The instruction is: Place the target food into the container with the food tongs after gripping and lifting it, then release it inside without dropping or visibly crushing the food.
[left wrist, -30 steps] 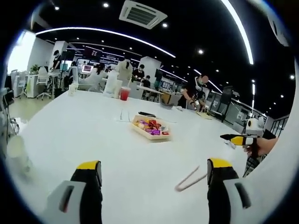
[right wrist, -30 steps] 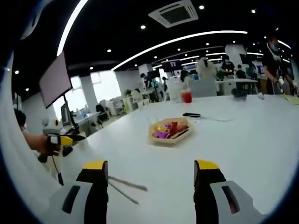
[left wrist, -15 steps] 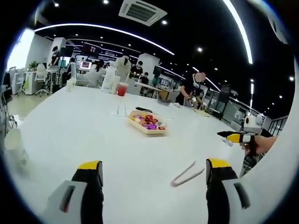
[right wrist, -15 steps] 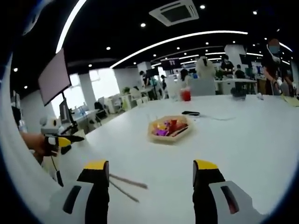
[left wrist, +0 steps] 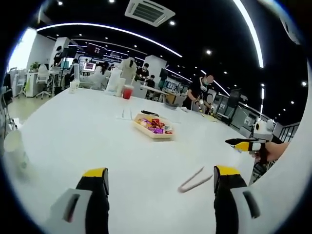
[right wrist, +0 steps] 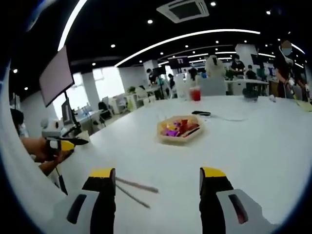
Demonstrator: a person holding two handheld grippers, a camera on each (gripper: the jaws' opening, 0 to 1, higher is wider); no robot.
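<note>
A shallow beige tray (left wrist: pixel 153 132) (right wrist: pixel 181 138) of colourful wrapped food sits mid-table. Metal food tongs (left wrist: pixel 194 179) (right wrist: pixel 133 189) lie flat on the white table, near the right jaw in the left gripper view and beside the left jaw in the right gripper view. My left gripper (left wrist: pixel 161 176) is open above the table with nothing between its jaws. My right gripper (right wrist: pixel 157 175) is open and empty too. In the left gripper view the right gripper (left wrist: pixel 246 144) shows at the right edge, held by a hand. In the right gripper view the left gripper (right wrist: pixel 61 144) shows at the left edge.
A red drink cup (left wrist: pixel 127 92) (right wrist: pixel 195 93) and a black flat object (left wrist: pixel 150 114) (right wrist: pixel 202 113) stand beyond the tray. A white paper cup (left wrist: pixel 14 149) sits at the table's left edge. People work at desks behind. A monitor (right wrist: pixel 57 81) hangs at the left.
Both views have drifted slightly, so the tray and tongs sit a little differently in each picture. Nothing on the table has moved, and both grippers stay open.
</note>
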